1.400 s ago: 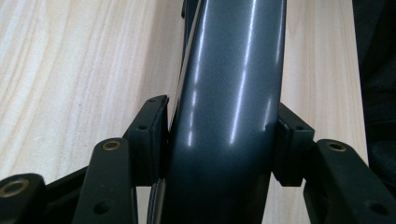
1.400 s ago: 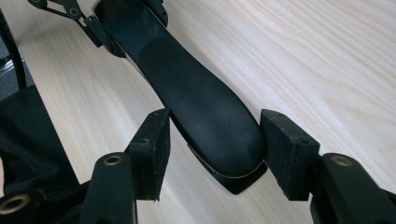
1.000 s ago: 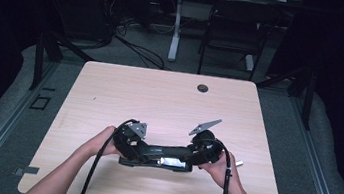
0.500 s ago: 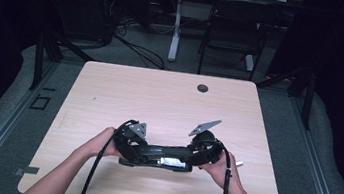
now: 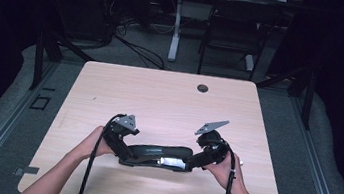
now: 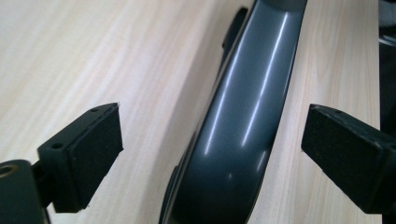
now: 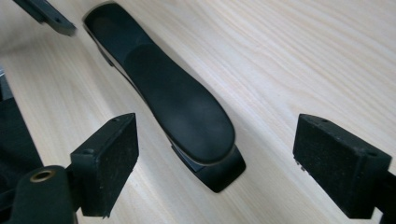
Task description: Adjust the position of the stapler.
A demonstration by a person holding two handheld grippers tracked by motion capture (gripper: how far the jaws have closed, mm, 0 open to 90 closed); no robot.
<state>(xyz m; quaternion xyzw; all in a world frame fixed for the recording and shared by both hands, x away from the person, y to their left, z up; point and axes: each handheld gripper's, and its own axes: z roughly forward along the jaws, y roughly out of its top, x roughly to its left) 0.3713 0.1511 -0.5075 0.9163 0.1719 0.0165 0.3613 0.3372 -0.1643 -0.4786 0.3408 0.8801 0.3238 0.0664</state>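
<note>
Near the desk's [image 5: 110,89] front edge lies the black stapler [image 5: 156,154], set down; my left gripper [image 6: 210,158] and right gripper [image 7: 215,163] have just spread open, leaving only withdrawal.

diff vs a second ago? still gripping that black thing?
No. Both let go: left gripper and right gripper have just been opening, pads now clear of the curved black stapler-like object lying between them. Left gripper has pulled back slightly toward the left. Object and table unchanged.
</note>
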